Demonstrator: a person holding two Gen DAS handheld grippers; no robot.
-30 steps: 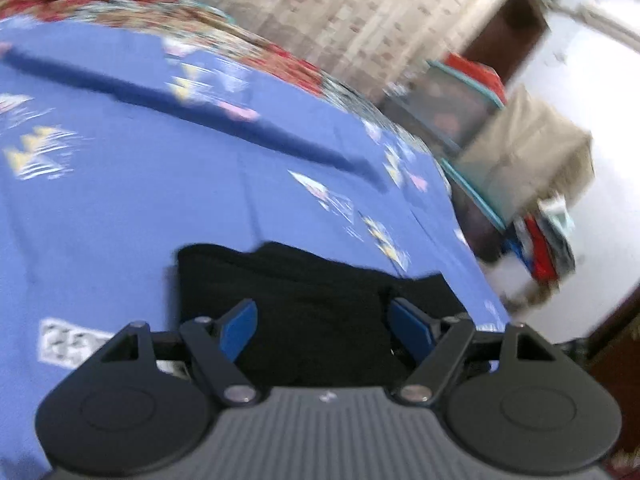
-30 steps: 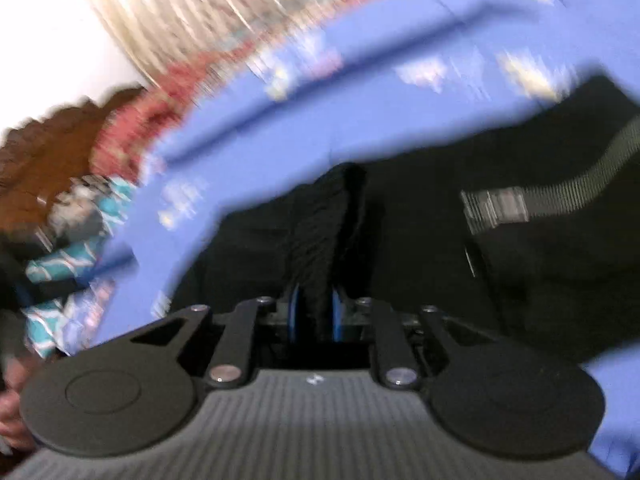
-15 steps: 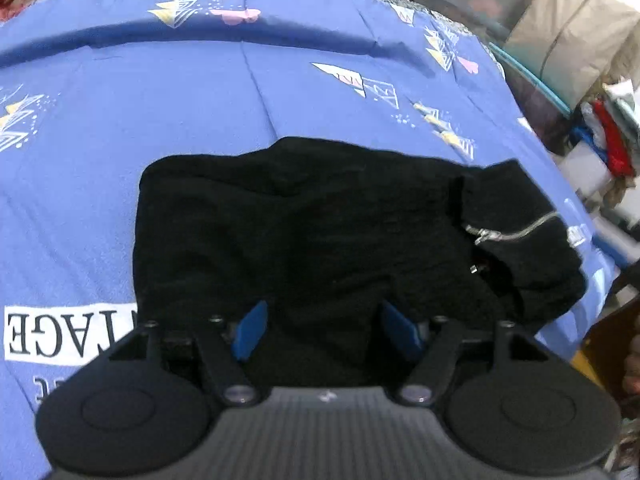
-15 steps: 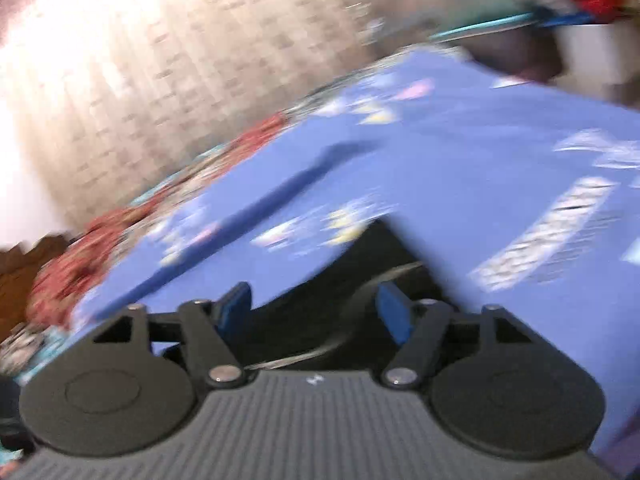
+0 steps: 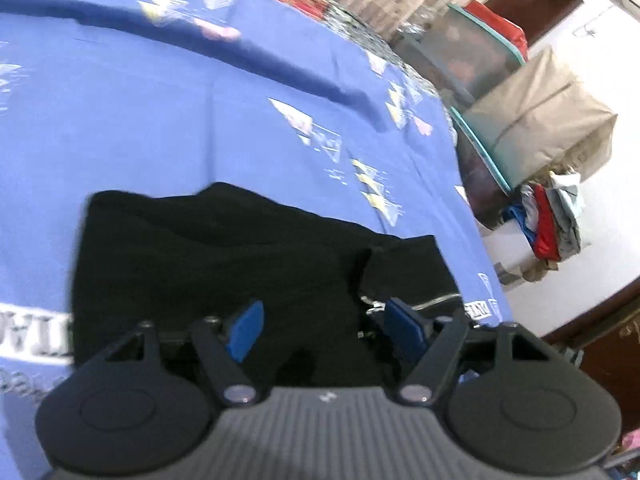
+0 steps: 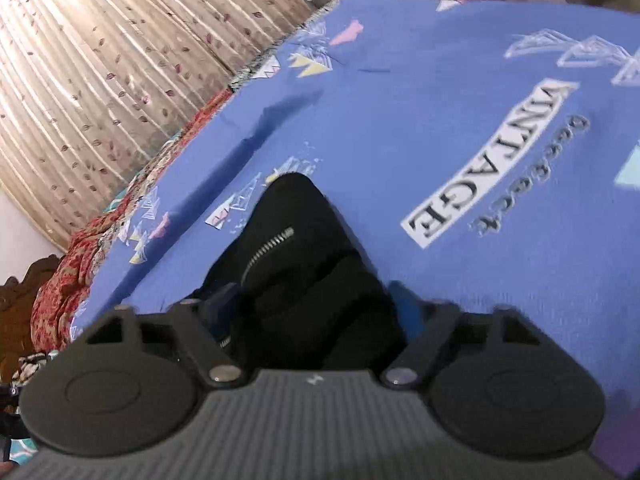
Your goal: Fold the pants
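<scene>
Black pants (image 5: 220, 248) lie folded into a compact block on a blue printed bedsheet (image 5: 160, 120). My left gripper (image 5: 322, 312) hovers over their near edge. Its blue pads (image 5: 248, 328) stand apart and are opening a little, with cloth below them, not pinched. A silver zipper (image 5: 436, 302) shows at the right end. In the right wrist view the zippered end of the pants (image 6: 296, 216) bulges between the jaws of my right gripper (image 6: 316, 300). Those jaws are closing around the cloth, and I see no clear pinch. The zipper (image 6: 268, 246) runs diagonally.
The bed's right edge drops to a floor with stacked plastic boxes (image 5: 472, 52), a tan fabric box (image 5: 540, 120) and a heap of clothes (image 5: 552, 220). A curtain (image 6: 100, 60), a red patterned blanket (image 6: 60, 292) and a wooden headboard (image 6: 20, 300) lie beyond the sheet (image 6: 440, 120).
My right gripper, a second ago shut on a fold of black cloth, let it go, swung round, and now has the zippered end between its jaws. The left gripper drifted sideways and stayed open.
</scene>
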